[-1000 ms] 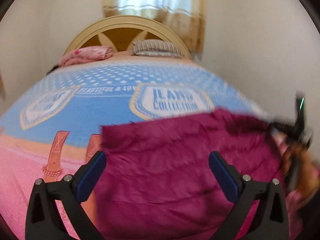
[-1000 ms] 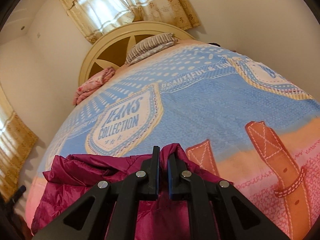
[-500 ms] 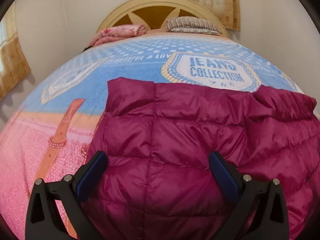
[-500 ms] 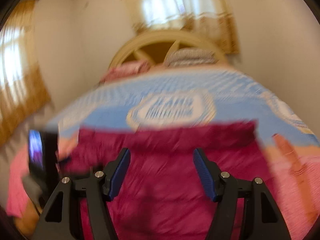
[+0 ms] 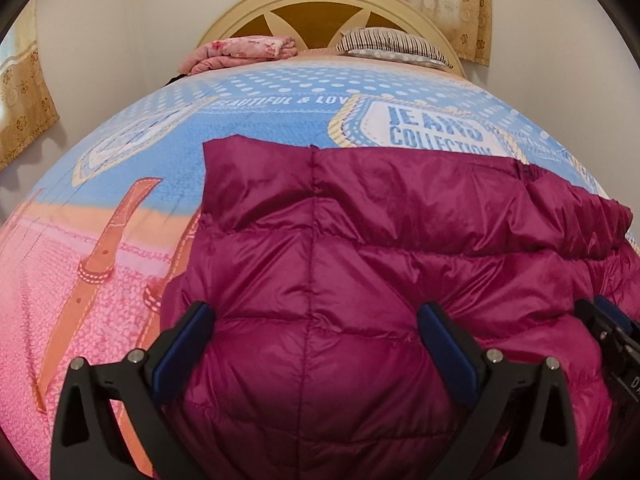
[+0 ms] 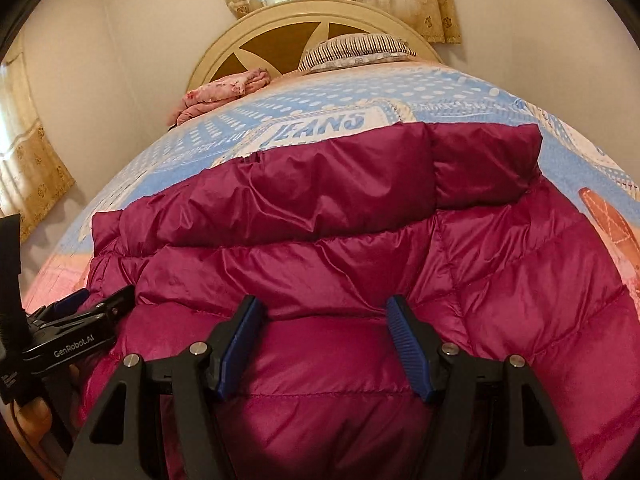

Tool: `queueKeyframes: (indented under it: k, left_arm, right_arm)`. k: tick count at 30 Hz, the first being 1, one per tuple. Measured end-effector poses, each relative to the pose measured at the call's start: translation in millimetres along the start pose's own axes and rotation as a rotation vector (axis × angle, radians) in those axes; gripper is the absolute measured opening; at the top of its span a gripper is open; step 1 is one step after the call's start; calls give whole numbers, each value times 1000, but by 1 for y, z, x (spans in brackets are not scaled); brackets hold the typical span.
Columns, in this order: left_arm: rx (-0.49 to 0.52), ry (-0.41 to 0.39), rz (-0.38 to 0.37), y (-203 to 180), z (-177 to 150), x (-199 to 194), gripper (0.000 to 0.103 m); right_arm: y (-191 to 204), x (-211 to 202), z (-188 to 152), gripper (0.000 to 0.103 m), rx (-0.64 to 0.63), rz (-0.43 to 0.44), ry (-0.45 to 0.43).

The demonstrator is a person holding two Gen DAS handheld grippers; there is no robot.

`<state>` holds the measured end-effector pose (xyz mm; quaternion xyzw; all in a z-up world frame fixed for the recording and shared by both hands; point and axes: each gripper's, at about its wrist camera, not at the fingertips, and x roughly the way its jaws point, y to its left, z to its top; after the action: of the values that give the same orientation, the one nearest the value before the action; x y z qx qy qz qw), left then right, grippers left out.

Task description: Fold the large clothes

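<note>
A magenta quilted puffer jacket [image 5: 360,240] lies spread on the bed, with a folded band of it along its far edge [image 6: 320,200]. My left gripper [image 5: 314,312] hangs open just over the jacket's near left part, nothing between its blue pads. My right gripper [image 6: 322,304] is open too, over the jacket's near part, its pads apart from the fabric. In the left wrist view the right gripper [image 5: 608,328] shows at the right edge. The left gripper [image 6: 92,308] shows at the left edge of the right wrist view, held by a hand.
The bed wears a blue and pink jeans-print bedspread [image 5: 120,160]. At the far end stand a cream headboard [image 5: 316,4], a striped pillow [image 5: 392,44] and a folded pink blanket [image 5: 240,50]. Walls and curtained windows close in behind and at the left.
My right gripper was shut at the jacket's edge and now stands open. The jacket has settled flat on the bed, and both grippers have come lower over it.
</note>
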<state>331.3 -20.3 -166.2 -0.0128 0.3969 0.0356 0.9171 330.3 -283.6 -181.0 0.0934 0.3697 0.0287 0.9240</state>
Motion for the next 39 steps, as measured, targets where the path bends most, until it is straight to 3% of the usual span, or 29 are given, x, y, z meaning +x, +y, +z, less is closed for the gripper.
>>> queueKeyframes:
  k: [4, 10, 12, 14, 16, 20, 39]
  left_arm:
    - [37, -5, 42, -9, 4, -8, 103]
    - [138, -99, 43, -39, 11, -38, 103]
    - [197, -119, 68, -53, 11, -36, 103]
    - [216, -89, 85, -59, 12, -22, 103]
    - [184, -26, 56, -53, 14, 0, 103]
    - [118, 20, -16, -42, 17, 14, 103]
    - [122, 33, -12, -49, 10, 19, 103]
  right_arm:
    - [6, 7, 3, 66, -13, -24, 15]
    - [4, 8, 3, 66, -6, -25, 22]
    - [3, 8, 3, 66, -5, -26, 24]
    - [3, 10, 3, 66, -2, -28, 28]
    - [1, 12, 5, 66, 2, -27, 30]
    - [1, 14, 7, 66, 3, -34, 34]
    - [12, 21, 6, 67, -63, -123, 61]
